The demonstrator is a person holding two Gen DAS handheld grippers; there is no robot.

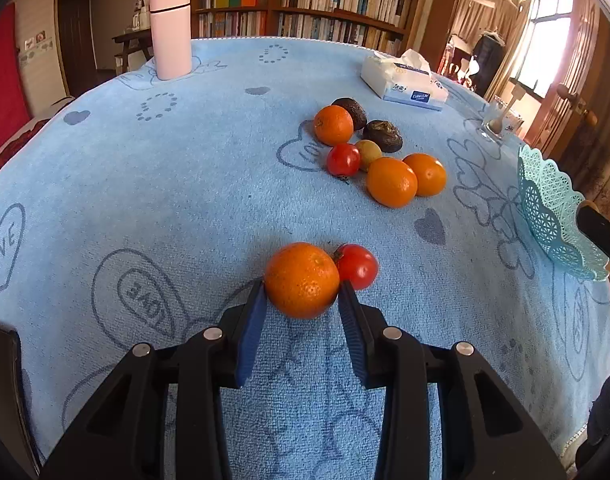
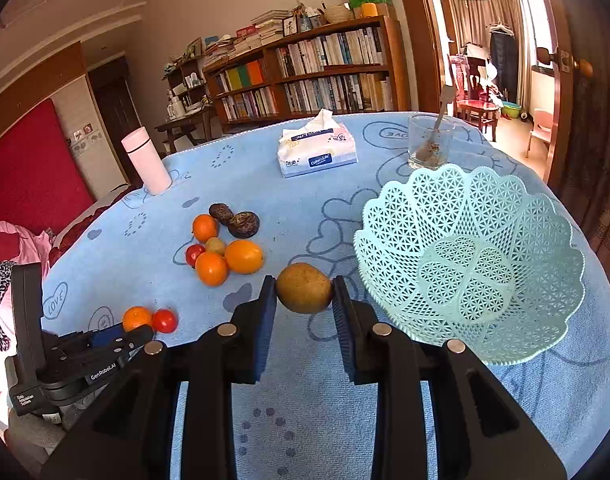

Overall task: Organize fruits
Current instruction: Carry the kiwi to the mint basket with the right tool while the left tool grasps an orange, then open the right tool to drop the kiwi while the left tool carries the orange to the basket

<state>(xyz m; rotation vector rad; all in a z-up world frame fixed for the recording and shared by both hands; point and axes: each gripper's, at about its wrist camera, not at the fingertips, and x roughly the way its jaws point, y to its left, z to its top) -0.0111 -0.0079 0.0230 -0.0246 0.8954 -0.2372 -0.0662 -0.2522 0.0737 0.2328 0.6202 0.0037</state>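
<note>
Fruits are mostly still on the blue cloth (image 1: 145, 200); none lies in the basket (image 2: 505, 208) as far as I can see. Working left to right across the right wrist view:

Nearest the left edge, my left claw (image 1: 301, 296) has its blue pads against both sides of an orange (image 1: 301, 280), which rests on the cloth. The pads appear to press it, though I cannot confirm how firm the hold is. A tomato (image 1: 357, 266) touches that orange on its far right side.

Further in, the main cluster (image 2: 225, 240) is untouched: three oranges, one tomato, a small yellowish fruit and two dark wrinkled fruits, all close together.

At centre, my right claw (image 2: 304, 292) is clamped on a brownish-yellow fruit (image 2: 304, 288), carried above the cloth and just left of the basket's rim.

Rightmost, the pale green lattice basket stands empty.

Assessment: task at its start. One fruit in transit, one being gripped, eight more waiting.
</note>
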